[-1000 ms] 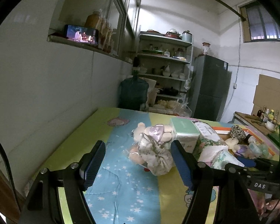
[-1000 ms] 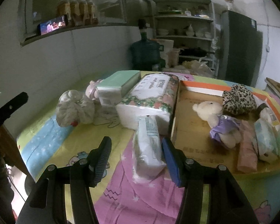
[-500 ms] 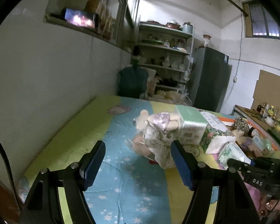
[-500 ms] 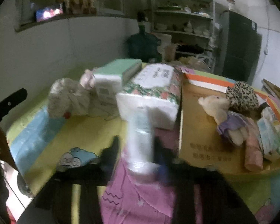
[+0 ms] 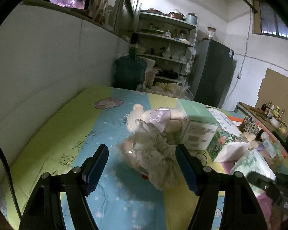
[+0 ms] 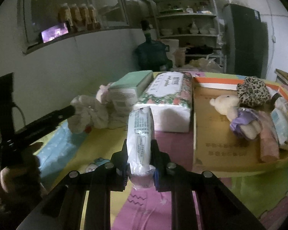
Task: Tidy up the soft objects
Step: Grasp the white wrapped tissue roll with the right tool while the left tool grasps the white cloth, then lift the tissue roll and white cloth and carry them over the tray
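My right gripper (image 6: 140,157) is shut on a white tissue pack (image 6: 141,132) and holds it just above the tablecloth. The pack also shows in the left wrist view (image 5: 253,163). My left gripper (image 5: 142,163) is open, its jaws on either side of a crumpled grey cloth toy (image 5: 155,153) lying on the blue cloth. Behind it lies a plush doll in a clear bag (image 5: 153,117). In the right wrist view the cloth toy (image 6: 90,113) sits left of a cardboard tray (image 6: 220,149) that holds a plush bear (image 6: 238,115) and a leopard-print item (image 6: 253,92).
A green box (image 6: 132,84) and a floral tissue pack (image 6: 169,94) stand between the cloth toy and the tray. More packets (image 6: 284,122) lie at the tray's right end. A wall runs along the table's left side. A water jug (image 5: 129,72) stands beyond the far edge.
My right gripper has closed on the white tissue pack and lifted it. My left gripper has moved forward until its open jaws flank the cloth toy.
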The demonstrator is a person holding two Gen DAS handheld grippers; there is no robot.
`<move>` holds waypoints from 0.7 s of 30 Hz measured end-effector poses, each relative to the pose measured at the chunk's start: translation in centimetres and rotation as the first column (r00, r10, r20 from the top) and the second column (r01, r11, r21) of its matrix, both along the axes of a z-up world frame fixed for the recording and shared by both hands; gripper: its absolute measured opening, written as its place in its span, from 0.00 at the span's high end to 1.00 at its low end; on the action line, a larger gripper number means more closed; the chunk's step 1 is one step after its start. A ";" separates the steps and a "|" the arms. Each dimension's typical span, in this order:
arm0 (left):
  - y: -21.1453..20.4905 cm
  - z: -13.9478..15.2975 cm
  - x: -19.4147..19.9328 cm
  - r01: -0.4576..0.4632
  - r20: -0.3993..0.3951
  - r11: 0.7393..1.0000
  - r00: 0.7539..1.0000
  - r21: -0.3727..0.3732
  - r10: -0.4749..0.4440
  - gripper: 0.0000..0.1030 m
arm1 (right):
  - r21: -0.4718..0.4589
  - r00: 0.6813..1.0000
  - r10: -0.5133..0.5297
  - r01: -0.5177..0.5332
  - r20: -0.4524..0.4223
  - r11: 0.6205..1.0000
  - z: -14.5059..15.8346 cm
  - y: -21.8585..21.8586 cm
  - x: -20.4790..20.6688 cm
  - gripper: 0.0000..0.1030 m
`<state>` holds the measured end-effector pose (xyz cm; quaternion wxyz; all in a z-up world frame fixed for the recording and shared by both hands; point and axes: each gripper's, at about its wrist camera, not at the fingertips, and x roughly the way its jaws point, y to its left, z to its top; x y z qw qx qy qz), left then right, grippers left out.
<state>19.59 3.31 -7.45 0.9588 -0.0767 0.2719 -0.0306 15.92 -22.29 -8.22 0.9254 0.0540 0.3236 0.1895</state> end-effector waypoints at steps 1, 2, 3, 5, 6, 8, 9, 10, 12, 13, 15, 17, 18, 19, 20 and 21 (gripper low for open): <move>0.0 -0.1 0.3 -0.001 -0.003 1.000 1.000 0.000 0.000 0.30 | 0.005 1.000 0.004 -0.004 -0.002 1.000 0.0 0.2 0.0 0.80; -0.1 -0.1 0.6 -0.001 -0.006 1.000 1.000 0.000 0.001 0.30 | 0.007 1.000 0.009 -0.009 -0.004 1.000 -0.1 0.3 -0.1 0.80; -0.1 -0.2 0.9 0.001 -0.012 1.000 1.000 -0.001 -0.001 0.33 | 0.008 1.000 0.013 -0.013 -0.005 1.000 -0.2 0.4 -0.1 0.80; 0.0 -0.3 1.3 0.012 -0.032 1.000 0.999 -0.020 -0.012 0.43 | 0.012 1.000 0.022 -0.021 -0.008 1.000 -0.5 0.7 -0.2 0.80; 0.1 -0.4 1.4 0.012 -0.039 1.000 0.999 -0.026 -0.013 0.52 | 0.013 1.000 0.024 -0.023 -0.010 1.000 -0.6 0.8 -0.2 0.80; 0.2 -0.4 1.5 0.006 -0.041 1.000 0.999 -0.029 -0.007 0.67 | 0.021 0.999 0.028 -0.028 -0.016 0.999 -0.9 1.0 -0.1 0.80; 0.3 -0.3 1.4 0.011 -0.033 0.999 0.999 -0.036 -0.012 0.75 | 0.024 0.999 0.030 -0.030 -0.018 0.999 -1.0 1.0 0.0 0.80; 0.3 -0.3 1.5 0.011 -0.030 0.999 0.999 -0.034 -0.012 0.78 | 0.028 0.999 0.032 -0.032 -0.019 0.999 -1.1 1.0 0.0 0.80; 0.4 -0.3 1.4 0.010 -0.026 1.000 1.000 -0.029 -0.011 0.90 | 0.035 0.999 0.035 -0.034 -0.021 0.999 -1.3 1.0 0.1 0.80; 0.2 -0.3 1.3 0.014 -0.024 0.999 1.000 -0.033 -0.015 0.90 | 0.038 0.999 0.035 -0.034 -0.021 0.999 -1.3 0.9 0.1 0.80; 0.0 -0.2 0.9 0.025 -0.010 0.999 1.000 -0.033 -0.025 0.93 | 0.046 0.999 0.036 -0.035 -0.023 0.998 -1.4 0.8 0.1 0.80; -0.3 0.0 0.7 0.034 0.004 0.999 0.999 -0.024 -0.034 0.93 | 0.054 0.999 0.036 -0.034 -0.026 0.998 -1.5 0.7 0.1 0.80; -0.5 0.2 0.6 0.038 0.012 0.999 0.999 -0.020 -0.038 0.94 | 0.056 0.999 0.036 -0.034 -0.026 0.998 -1.5 0.6 0.1 0.80; -0.7 0.5 0.3 0.043 0.023 0.999 0.999 -0.017 -0.042 0.94 | 0.058 0.999 0.034 -0.033 -0.025 0.998 -1.5 0.5 0.1 0.80; -0.8 0.7 0.0 0.045 0.029 0.999 0.999 -0.015 -0.044 0.94 | 0.060 0.999 0.032 -0.031 -0.023 0.998 -1.5 0.4 0.1 0.80; -0.9 1.0 -0.3 0.048 0.038 0.999 0.998 -0.014 -0.048 0.94 | 0.064 0.999 0.030 -0.029 -0.019 0.998 -1.4 0.3 0.0 0.80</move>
